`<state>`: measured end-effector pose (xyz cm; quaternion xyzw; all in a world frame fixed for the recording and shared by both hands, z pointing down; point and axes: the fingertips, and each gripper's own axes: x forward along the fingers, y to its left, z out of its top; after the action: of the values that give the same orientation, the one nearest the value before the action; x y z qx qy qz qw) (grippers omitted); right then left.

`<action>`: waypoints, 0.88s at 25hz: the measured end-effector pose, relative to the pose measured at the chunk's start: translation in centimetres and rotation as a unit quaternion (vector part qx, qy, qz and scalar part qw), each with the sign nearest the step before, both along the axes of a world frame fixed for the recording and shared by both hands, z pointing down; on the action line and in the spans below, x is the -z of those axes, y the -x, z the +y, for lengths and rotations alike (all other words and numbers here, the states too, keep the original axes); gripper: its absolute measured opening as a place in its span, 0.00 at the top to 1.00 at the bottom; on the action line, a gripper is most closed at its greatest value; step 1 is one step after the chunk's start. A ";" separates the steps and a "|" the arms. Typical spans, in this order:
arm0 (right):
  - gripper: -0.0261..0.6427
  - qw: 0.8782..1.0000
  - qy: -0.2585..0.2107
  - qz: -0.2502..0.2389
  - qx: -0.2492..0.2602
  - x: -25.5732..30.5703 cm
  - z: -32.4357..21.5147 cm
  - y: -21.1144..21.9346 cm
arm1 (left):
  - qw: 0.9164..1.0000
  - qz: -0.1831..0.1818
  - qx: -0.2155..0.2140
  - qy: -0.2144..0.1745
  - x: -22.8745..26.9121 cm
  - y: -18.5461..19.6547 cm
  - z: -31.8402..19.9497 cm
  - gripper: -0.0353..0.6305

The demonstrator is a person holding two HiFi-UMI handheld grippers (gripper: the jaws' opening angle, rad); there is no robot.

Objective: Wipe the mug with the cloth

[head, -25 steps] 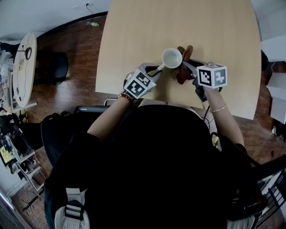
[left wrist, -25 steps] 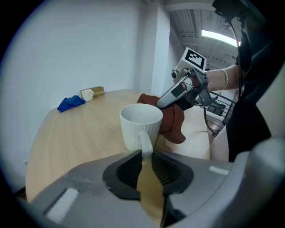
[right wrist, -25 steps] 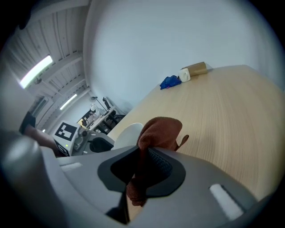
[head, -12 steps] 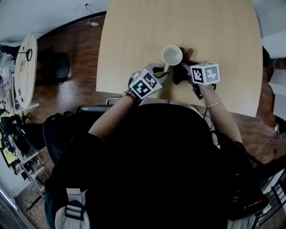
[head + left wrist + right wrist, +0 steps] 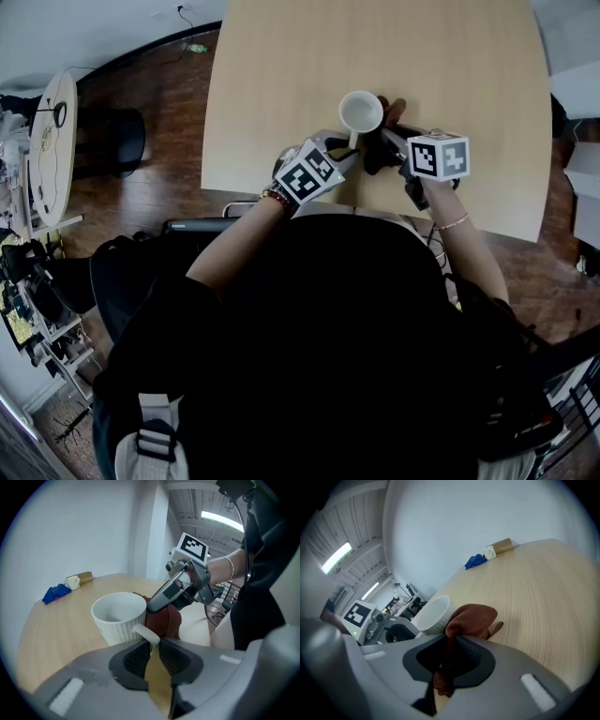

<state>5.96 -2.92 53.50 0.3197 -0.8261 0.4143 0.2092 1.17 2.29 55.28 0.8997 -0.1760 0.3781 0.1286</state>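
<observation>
Left tongs (image 5: 152, 645): your jaws are nearly together, clamped on the white handle (image 5: 146, 633) of the mug (image 5: 119, 616). The handle's outer curve sits right at the tips, with the mug body just beyond them. From the head view, these tongs reach in from the lower left to the handle, which points back toward you.

Right tongs (image 5: 449, 645): jaws closed on the cloth (image 5: 471, 618), a reddish-brown rag. A tail of it hangs down between the pads toward you. The bunched part bulges out past the tips.

Mug: white, ribbed wall, upright, mouth up. It is over the near part of the bench (image 5: 375, 47), short of the front edge. Its base is hidden behind the left tongs, so you cannot tell whether it rests on the bench or is held just off it.

Cloth against mug: the bunch presses on the mug's side wall, to the right of the handle as you look down. Your right tongs come in from the lower right, so the two tongs converge on the mug: left on the handle, right just beside it with the cloth in between.

Also noted: a blue crumpled item (image 5: 476, 560) and a small box (image 5: 501, 546) lie side by side at the bench's far end, well apart from the mug.
</observation>
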 end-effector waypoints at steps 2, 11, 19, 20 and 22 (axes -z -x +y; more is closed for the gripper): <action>0.89 1.000 -0.004 -0.027 -0.005 1.5 0.5 0.1 | 1.000 0.000 -0.004 0.003 -0.2 -0.3 0.1 0.85; 0.89 0.998 -0.036 -0.051 -0.008 3.3 1.7 1.1 | 1.000 -0.003 -0.020 0.003 -0.1 -1.5 0.3 0.85; 0.89 0.999 -0.025 -0.018 -0.008 -0.6 2.4 2.1 | 1.000 -0.008 -0.026 0.004 -0.2 -1.8 0.1 0.86; 0.89 1.000 -0.024 -0.008 -0.009 -1.2 2.4 2.1 | 1.000 -0.009 -0.026 0.004 -0.3 -1.7 0.2 0.86; 0.89 0.999 -0.025 0.020 -0.004 -2.4 2.3 1.7 | 1.000 -0.008 -0.023 0.004 -0.5 -1.7 0.2 0.86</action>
<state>4.30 -0.66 55.88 0.3367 -0.8302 0.3882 0.2160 2.83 2.49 55.76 0.9001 -0.1542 0.3887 0.1221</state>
